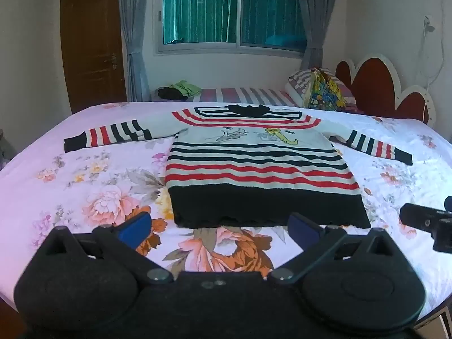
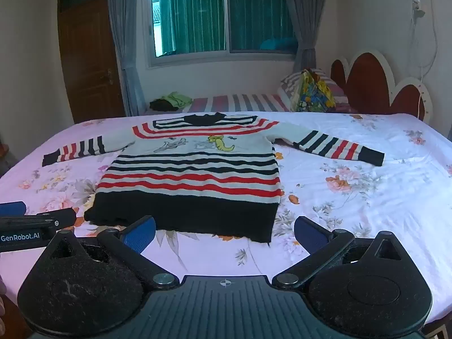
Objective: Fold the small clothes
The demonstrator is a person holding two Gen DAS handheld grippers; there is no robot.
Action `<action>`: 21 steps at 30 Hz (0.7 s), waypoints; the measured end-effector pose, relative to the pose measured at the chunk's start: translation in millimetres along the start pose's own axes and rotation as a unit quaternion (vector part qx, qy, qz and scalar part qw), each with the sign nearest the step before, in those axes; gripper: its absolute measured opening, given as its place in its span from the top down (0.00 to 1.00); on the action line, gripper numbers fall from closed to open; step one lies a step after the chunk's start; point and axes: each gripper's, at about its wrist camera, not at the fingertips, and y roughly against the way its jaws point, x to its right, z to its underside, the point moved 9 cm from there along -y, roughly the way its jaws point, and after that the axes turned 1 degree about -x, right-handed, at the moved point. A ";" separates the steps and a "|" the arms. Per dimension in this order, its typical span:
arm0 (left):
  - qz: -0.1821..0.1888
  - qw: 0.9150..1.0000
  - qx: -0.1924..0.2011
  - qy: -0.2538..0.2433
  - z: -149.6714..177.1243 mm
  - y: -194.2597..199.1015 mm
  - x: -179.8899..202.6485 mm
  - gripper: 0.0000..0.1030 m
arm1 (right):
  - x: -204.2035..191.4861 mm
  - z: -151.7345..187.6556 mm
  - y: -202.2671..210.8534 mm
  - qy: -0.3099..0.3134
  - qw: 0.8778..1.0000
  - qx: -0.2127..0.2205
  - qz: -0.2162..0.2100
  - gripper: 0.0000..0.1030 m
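Note:
A small knitted sweater (image 1: pixel 254 163) (image 2: pixel 195 175) with red, black and white stripes lies flat and face up on the flowered bedsheet (image 1: pixel 93 186) (image 2: pixel 353 197), both sleeves spread out sideways, its black hem nearest me. My left gripper (image 1: pixel 219 230) hovers open just short of the hem's left half, nothing between its blue pads. Over the hem's right part my right gripper (image 2: pixel 224 233) is open too, holding nothing. The right gripper's body (image 1: pixel 429 223) shows at the right edge of the left wrist view, and the left gripper (image 2: pixel 36 220) at the left edge of the right wrist view.
A second bed with a striped sheet (image 1: pixel 248 94) stands behind, carrying a green and black pile of clothes (image 1: pixel 180 89), a pillow and a colourful bag (image 1: pixel 325 93). A red headboard (image 1: pixel 375 84) is at the right, a wooden door (image 1: pixel 93 45) at the left, a window behind.

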 end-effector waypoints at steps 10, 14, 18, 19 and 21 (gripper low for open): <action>-0.010 1.000 -0.007 -0.014 1.9 -2.4 -1.2 0.01 | 0.5 1.1 -0.1 0.001 1.000 0.000 0.002 0.00; -0.008 1.000 -0.005 -0.014 -1.4 -1.5 -2.8 0.01 | 0.1 0.6 0.6 -0.002 1.000 0.001 0.001 0.00; -0.009 1.000 -0.003 -0.016 2.1 2.2 2.0 0.01 | 0.2 0.8 0.8 -0.001 1.000 0.002 0.001 0.00; -0.009 1.000 -0.003 -0.016 2.1 2.6 1.8 0.01 | 0.2 0.7 0.7 -0.001 1.000 0.002 0.001 0.00; -0.009 1.000 -0.006 -0.017 2.1 0.5 1.5 0.01 | 0.2 2.2 -0.3 -0.003 1.000 0.000 0.001 0.00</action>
